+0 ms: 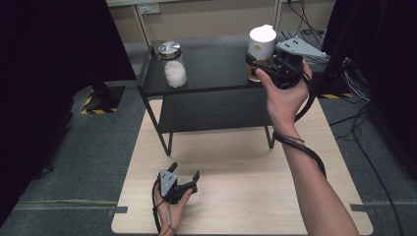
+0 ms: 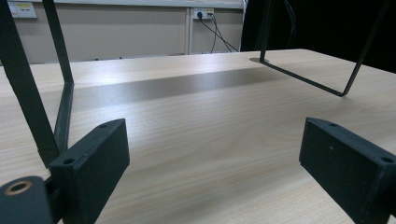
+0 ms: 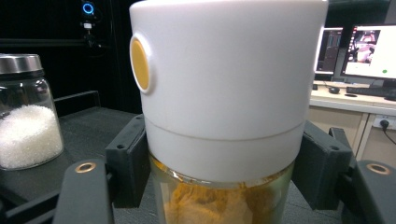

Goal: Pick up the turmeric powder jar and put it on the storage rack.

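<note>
A lab is indicated: monitors on a desk, black curtains, loose cables, hazard tape on the floor, and wall sockets.

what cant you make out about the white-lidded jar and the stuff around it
- Whether the white-lidded jar stands on the shelf or is lifted: right gripper view, the bottom edge cuts off its base; high view, the right gripper and hand cover it.
- What its orange contents are: too little shows.
- Monitor screens: too small to read.
</note>
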Tool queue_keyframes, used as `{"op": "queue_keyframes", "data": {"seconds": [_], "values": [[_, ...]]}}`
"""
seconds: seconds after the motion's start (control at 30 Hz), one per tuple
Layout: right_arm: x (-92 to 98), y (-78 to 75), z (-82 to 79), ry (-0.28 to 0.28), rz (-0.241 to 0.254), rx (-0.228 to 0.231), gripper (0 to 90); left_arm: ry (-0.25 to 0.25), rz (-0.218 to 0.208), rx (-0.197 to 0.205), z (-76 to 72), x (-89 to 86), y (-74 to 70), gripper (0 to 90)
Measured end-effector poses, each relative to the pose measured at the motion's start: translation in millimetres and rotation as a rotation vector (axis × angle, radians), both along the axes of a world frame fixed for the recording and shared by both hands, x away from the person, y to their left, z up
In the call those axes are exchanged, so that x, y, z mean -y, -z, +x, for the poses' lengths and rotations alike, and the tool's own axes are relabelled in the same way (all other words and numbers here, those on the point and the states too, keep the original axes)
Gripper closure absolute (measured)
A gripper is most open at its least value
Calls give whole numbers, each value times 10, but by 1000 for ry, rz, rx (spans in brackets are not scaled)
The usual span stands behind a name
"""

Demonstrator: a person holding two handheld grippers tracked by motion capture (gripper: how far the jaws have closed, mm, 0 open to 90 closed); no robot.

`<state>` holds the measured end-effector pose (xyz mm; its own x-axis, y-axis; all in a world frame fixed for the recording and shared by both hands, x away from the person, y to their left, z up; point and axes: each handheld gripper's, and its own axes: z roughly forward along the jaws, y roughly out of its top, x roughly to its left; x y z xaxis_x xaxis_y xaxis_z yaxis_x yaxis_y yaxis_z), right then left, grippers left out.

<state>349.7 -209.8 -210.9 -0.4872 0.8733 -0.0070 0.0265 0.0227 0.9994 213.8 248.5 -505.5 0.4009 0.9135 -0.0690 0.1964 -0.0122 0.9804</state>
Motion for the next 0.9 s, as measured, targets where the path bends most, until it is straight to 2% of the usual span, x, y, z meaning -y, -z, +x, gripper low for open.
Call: {"op": "queue_keyframes", "data": {"seconds": [0.63,0.9], "values": [[-25,10,59,4,24,-13,291,3,9,2,1,4,-4,79],[-36,-21,30,8,20,-13,109,2,11,4,-1,11,-3,79]]}}
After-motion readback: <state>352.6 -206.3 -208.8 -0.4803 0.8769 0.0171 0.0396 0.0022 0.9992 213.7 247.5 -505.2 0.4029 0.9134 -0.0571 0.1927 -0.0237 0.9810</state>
